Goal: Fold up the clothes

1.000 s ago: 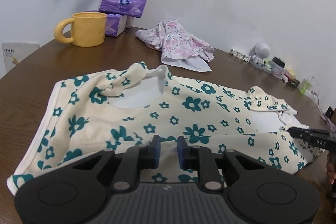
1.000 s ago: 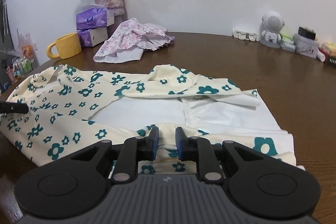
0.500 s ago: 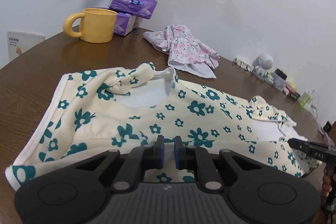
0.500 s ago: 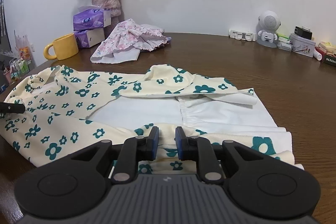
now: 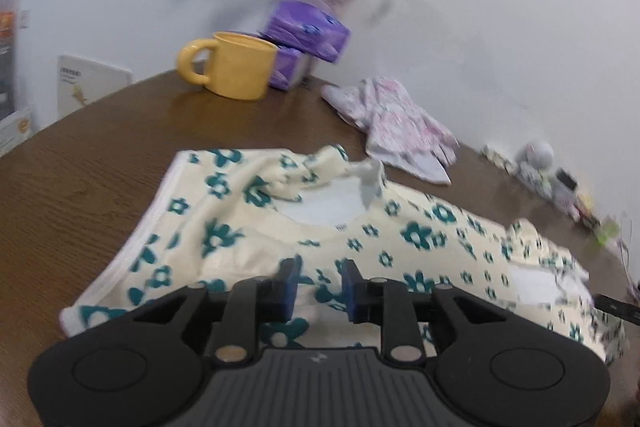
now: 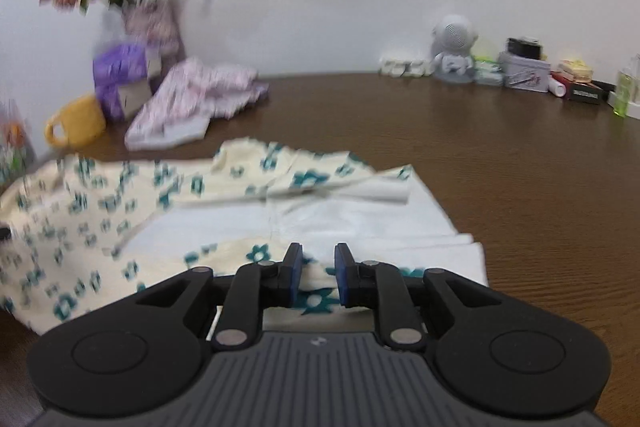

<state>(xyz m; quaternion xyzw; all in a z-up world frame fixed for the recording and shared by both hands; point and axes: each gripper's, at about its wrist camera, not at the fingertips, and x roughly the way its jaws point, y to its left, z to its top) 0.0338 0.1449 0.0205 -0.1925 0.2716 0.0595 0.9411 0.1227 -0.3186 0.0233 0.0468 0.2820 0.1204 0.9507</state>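
A cream garment with teal flowers [image 5: 420,239] lies spread across the brown table [image 5: 100,187], its white lining showing at the neck. My left gripper [image 5: 320,285] sits over its near hem, fingers a little apart and open, with cloth showing in the gap. In the right wrist view the same garment [image 6: 120,211] has its white inside folded outward. My right gripper [image 6: 318,271] is shut on the near hem, and the cloth bunches up between its pads. The right gripper's fingertip [image 5: 616,307] shows at the garment's far right end.
A crumpled pink floral garment [image 5: 400,123] lies behind the cream one. A yellow mug [image 5: 236,71], purple tissue packs [image 5: 308,31] and a flower vase [image 6: 152,23] stand at the back left. A white robot figure [image 6: 454,47] and small boxes line the wall.
The left fingers narrowed, then spread wider than before. Both cameras have pulled back and tilted, blurring the views. The right fingers keep the same gap on the hem.
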